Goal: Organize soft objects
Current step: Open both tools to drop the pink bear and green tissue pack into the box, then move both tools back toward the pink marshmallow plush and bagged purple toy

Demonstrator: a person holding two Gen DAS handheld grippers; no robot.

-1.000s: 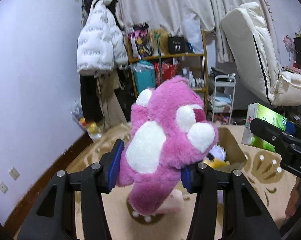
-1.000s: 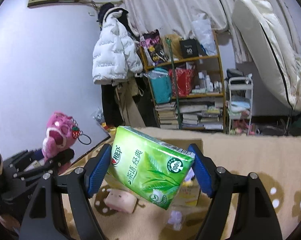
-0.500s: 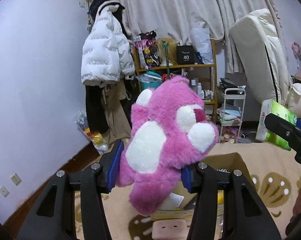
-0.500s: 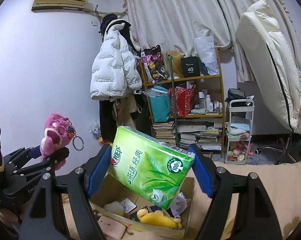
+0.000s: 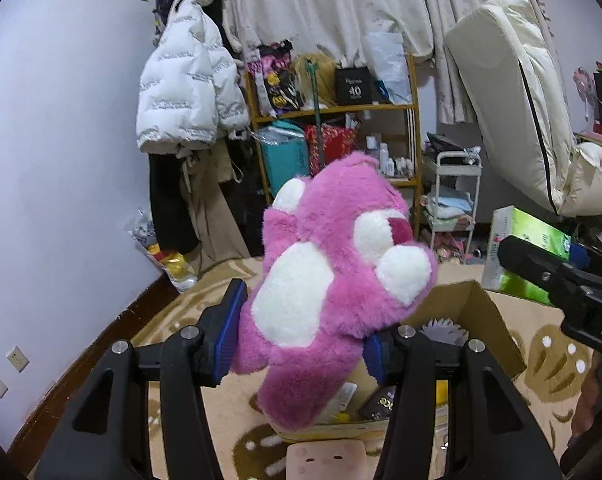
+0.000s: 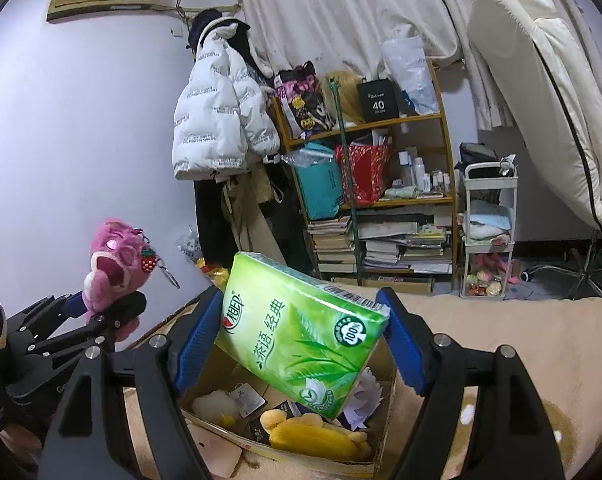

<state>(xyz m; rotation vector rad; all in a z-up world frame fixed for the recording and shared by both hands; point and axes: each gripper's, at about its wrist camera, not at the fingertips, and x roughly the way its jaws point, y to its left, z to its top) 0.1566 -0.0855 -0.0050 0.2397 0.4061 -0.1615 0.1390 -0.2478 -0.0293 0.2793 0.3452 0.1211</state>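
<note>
My left gripper point(image 5: 301, 328) is shut on a pink plush bear point(image 5: 333, 280) with white paws, held up above an open cardboard box point(image 5: 489, 332). The bear also shows at left in the right wrist view point(image 6: 113, 264), with a strawberry keychain. My right gripper point(image 6: 301, 340) is shut on a green pack of tissues point(image 6: 301, 332), held over the same box point(image 6: 385, 384). The pack shows at right in the left wrist view point(image 5: 517, 248). Inside the box lie a yellow plush point(image 6: 313, 436), a white fluffy item and packets.
The box stands on a beige patterned rug point(image 6: 541, 344). A pink square cushion point(image 5: 325, 460) lies on the rug before the box. Behind are a cluttered shelf point(image 6: 381, 184), a white jacket point(image 6: 217, 108), a small white cart point(image 6: 489, 224) and a leaning mattress point(image 6: 549, 80).
Both grippers rose and then came back down a little towards the box, each keeping its hold. The box interior has come into the right wrist view.
</note>
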